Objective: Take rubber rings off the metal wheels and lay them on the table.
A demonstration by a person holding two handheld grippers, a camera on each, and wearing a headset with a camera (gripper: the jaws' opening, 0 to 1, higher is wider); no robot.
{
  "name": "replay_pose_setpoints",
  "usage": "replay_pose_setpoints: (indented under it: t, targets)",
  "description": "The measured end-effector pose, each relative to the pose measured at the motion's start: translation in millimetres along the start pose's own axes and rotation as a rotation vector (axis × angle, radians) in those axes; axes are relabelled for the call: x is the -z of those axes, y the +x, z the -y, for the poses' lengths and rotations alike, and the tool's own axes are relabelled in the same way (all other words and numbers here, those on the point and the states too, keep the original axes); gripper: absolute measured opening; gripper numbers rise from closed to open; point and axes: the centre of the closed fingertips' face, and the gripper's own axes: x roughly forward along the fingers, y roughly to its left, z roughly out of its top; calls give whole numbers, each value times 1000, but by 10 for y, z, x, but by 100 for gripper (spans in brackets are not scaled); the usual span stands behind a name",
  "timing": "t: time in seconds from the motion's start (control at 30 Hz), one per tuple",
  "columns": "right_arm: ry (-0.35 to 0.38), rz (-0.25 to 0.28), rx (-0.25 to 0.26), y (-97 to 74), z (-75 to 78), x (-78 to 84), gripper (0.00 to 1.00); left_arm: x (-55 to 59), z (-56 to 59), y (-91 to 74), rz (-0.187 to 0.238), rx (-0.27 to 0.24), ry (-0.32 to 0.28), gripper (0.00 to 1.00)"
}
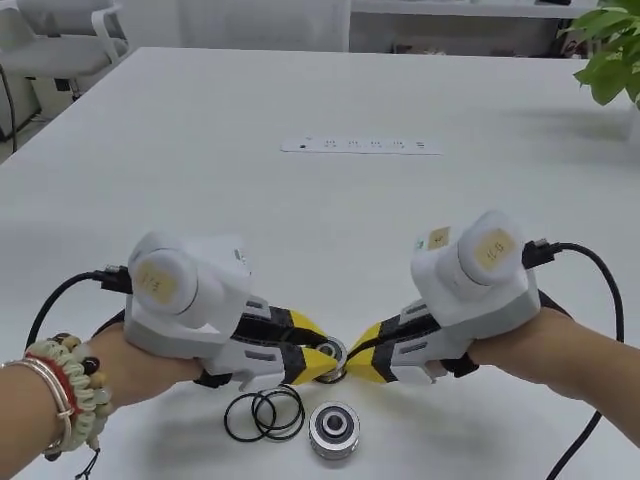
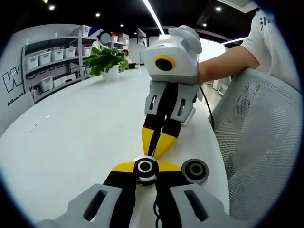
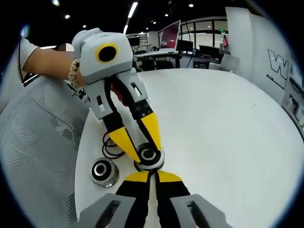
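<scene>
- At the near edge of the white table (image 1: 250,220), a metal wheel (image 1: 331,354) is being clamped between the yellow-tipped jaws of the left gripper (image 1: 322,360). The jaws are being spread only by the wheel's own width.
- Whether this wheel is being rested on the table or held just above it cannot be told.
- From the right, the right gripper (image 1: 357,362) is being pointed tip-first at the wheel's rim. In the right gripper view its jaws are being shown drawn together with almost no gap. Whether a rubber ring is being pinched between them cannot be told.
- Rubber rings (image 1: 265,413), thin black overlapping loops, are being seen lying flat on the table, just on the near side of the left gripper.
- A second wheel (image 1: 334,428) is being seen lying flat just right of the rings, untouched by either gripper.
- At the far middle of the table, a white power strip (image 1: 360,146) is being noted. Green plant leaves (image 1: 610,50) are being noted at the far right.
</scene>
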Motion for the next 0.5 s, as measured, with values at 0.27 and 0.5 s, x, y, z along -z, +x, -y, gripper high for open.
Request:
replay_pose_setpoints:
  t: [0.27, 0.5]
  targets:
    - [65, -4, 15, -12, 58, 0, 0, -7, -5, 8, 0, 1, 20, 8]
    - [223, 36, 13, -78, 103, -50, 0, 5, -5, 11, -8, -5, 21, 8]
